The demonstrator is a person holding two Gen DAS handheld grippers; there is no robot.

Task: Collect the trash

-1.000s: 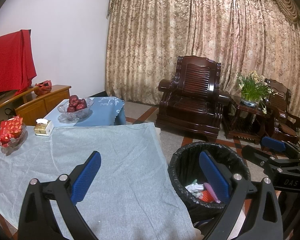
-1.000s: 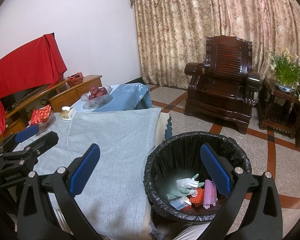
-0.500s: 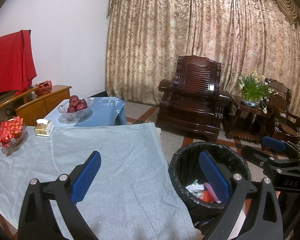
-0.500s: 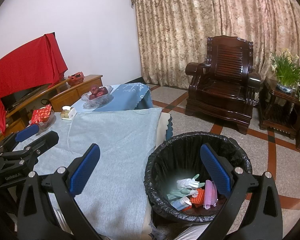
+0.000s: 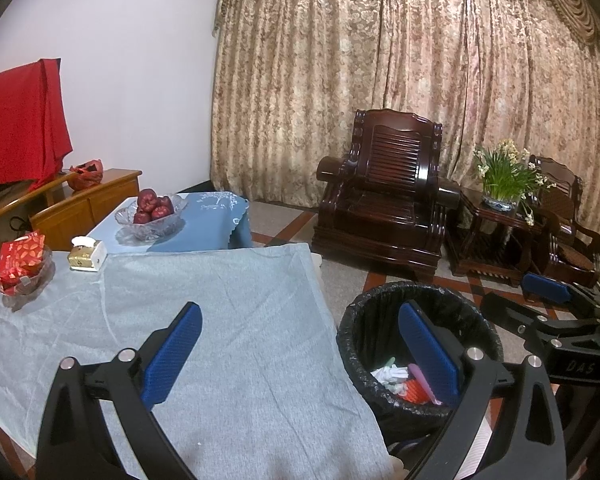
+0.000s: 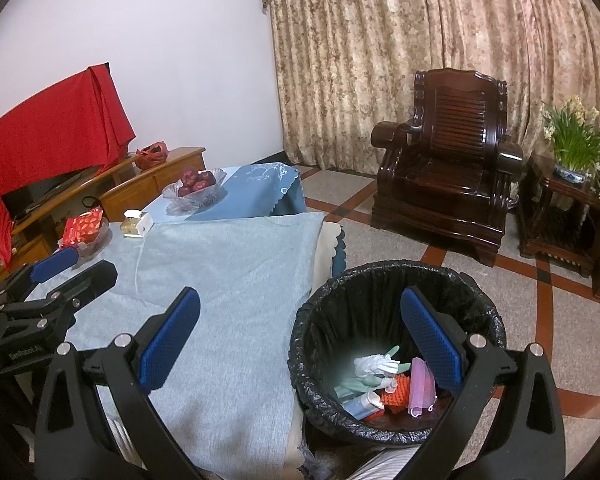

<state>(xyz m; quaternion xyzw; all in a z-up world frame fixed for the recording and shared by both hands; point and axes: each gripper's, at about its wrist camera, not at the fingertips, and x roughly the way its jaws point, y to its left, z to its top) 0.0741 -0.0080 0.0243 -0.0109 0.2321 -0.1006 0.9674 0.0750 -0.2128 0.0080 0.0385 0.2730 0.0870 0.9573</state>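
A round bin with a black liner (image 6: 396, 280) (image 5: 420, 294) stands on the floor beside the table's right edge. Inside lies trash (image 6: 384, 384) (image 5: 404, 378): white crumpled paper, green gloves, a tube, an orange piece and a pink flat item. My right gripper (image 6: 300, 346) is open and empty, held above the table edge and the bin. My left gripper (image 5: 300, 350) is open and empty too, over the grey-blue tablecloth (image 5: 204, 320) (image 6: 228, 280). Each gripper shows in the other's view: the right one (image 5: 552, 308), the left one (image 6: 56, 276).
At the table's far end stand a glass bowl of red apples (image 5: 150, 214), a small tissue box (image 5: 86, 254) and a dish with a red packet (image 5: 22, 266). A dark wooden armchair (image 5: 388, 196), a side table with potted flowers (image 5: 504, 184) and a low cabinet (image 5: 80, 200) surround the area.
Nothing has visibly changed apart from a very slight drift of both views; both grippers stay open.
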